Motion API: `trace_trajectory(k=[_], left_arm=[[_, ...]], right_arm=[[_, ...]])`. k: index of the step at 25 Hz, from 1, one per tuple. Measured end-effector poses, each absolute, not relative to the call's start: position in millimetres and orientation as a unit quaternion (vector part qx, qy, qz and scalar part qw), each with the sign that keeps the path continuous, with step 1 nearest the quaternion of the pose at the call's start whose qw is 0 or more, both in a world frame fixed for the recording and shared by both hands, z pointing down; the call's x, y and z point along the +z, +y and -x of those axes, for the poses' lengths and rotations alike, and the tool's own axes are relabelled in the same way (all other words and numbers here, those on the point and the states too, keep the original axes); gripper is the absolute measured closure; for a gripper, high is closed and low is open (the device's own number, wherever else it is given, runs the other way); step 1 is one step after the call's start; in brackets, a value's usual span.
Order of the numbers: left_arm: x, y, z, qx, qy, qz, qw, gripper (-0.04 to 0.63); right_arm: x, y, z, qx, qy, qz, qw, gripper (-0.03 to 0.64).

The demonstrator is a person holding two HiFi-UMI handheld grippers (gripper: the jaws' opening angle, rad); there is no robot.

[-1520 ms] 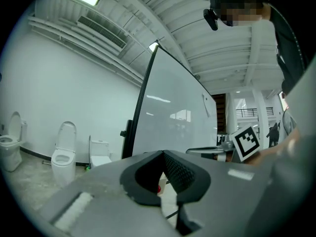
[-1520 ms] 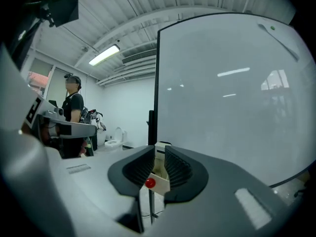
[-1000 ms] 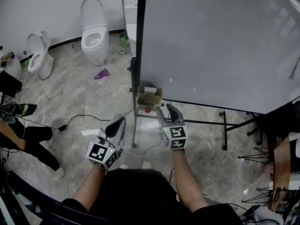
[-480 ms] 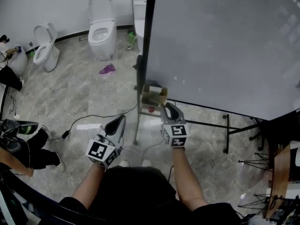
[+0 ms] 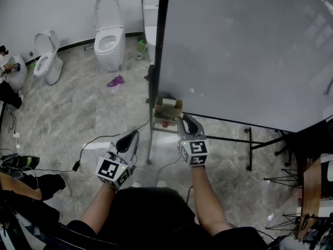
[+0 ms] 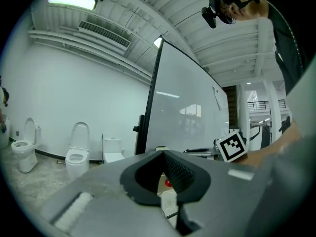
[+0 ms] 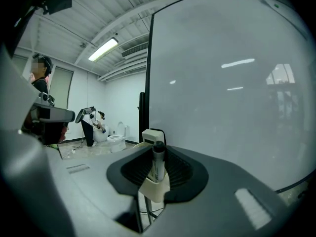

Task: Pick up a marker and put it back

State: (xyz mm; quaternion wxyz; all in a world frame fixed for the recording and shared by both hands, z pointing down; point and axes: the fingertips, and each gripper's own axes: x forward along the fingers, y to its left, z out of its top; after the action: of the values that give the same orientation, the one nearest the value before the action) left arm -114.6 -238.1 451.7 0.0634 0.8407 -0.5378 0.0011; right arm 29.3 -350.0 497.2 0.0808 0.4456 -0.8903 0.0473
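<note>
Marker [image 7: 158, 163] stands upright squarely between the jaws of my right tool [image 7: 157, 154]. Its long axis runs up and down, across the line the tool points along. The dark top pokes above the pads and the foot sits in a cream holder [image 7: 154, 190] just under them. That is the relation I care about: the marker is not ahead or off to one side but centred in the grip, so no sideways correction looks needed.

The right tool's jaws have just been closing, and from its own view the pads now look pressed on the marker's barrel from both sides, about half shut. The whiteboard [image 5: 244, 51] rises just beyond and to the right of the tips, with a cardboard box [image 5: 167, 108] right ahead of them.

My left tool [image 5: 130, 138] hangs beside the right one, further from the marker, with its jaws together and nothing in them.

I judge the coming move to be a straight lift along the marker's axis, clear of the holder.
</note>
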Motion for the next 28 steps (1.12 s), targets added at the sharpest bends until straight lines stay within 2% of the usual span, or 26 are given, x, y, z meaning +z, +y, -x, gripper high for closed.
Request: trace_trajectory(k=[15,28], left_arm=[[438,-229,104,-0.01,-0.496,-0.866,0.059,0.592],[422,-219,86,-0.027,-0.441,-0.896,0.044,0.589]], right_arm=[[388,-298,-37,-0.026,-0.896,-0.443,-0.012,0.537],[353,-237,-54,-0.047,-0.877,-0.476,-0.037,0.537]])
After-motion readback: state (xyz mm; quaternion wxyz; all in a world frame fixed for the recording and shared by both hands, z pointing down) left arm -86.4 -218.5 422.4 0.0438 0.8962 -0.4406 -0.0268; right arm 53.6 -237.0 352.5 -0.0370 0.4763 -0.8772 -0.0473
